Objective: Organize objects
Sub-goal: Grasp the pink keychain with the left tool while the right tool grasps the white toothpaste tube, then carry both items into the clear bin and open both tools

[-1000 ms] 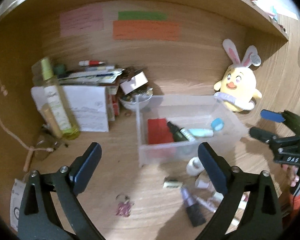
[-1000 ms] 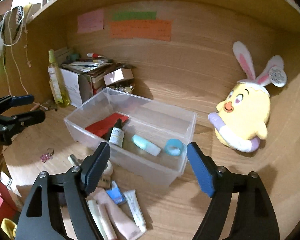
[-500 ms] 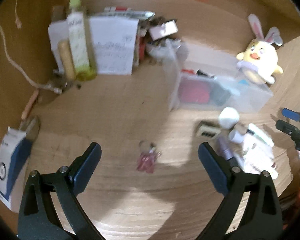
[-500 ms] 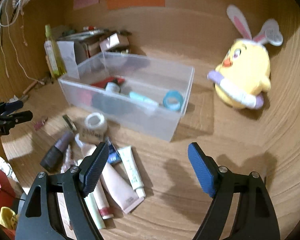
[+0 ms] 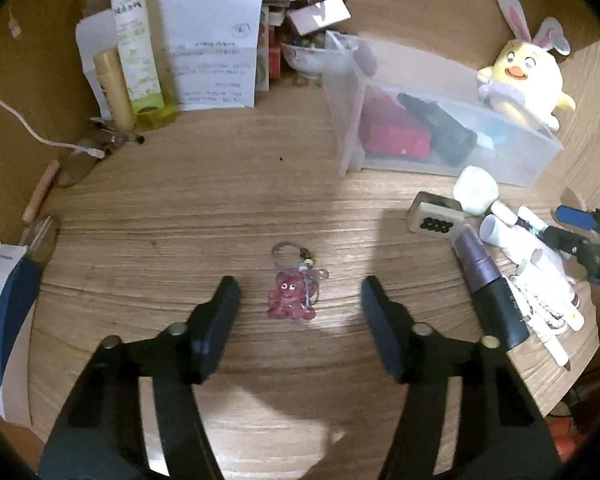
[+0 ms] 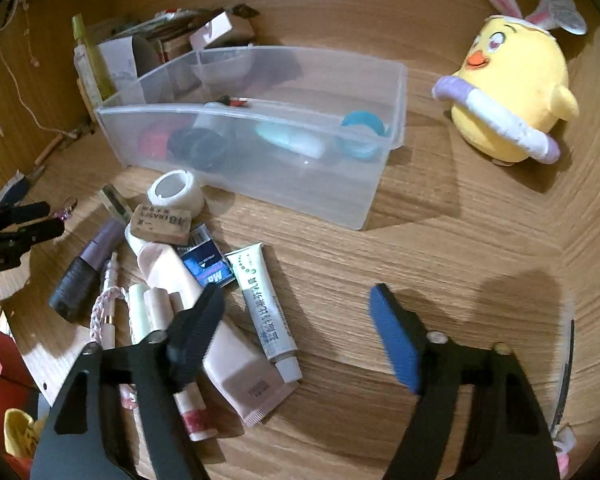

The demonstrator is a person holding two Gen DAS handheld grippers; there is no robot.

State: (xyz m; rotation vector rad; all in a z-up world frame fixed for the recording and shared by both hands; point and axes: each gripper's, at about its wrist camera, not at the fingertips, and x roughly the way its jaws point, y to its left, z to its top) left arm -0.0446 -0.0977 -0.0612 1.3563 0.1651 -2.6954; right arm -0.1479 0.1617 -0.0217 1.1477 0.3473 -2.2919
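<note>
Directly between the left hand-held gripper's (image 5: pixel 296 316) closing jaws lay the pink charm (image 5: pixel 293 296) on the worktop (image 5: pixel 204 200).

Its jaws were half wide and narrowing, a pad on either side of the charm but neither touching it; the charm's long axis, ring end first, ran away from the gripper toward the clear bin (image 5: pixel 436 132), which stood up and to the right. The right hand-held gripper (image 6: pixel 296 330) was also closing on nothing yet, with the white tube (image 6: pixel 262 300) just ahead of its left finger, lying lengthwise toward the bin. By my judgement, each hand had its own nearer target.
</note>
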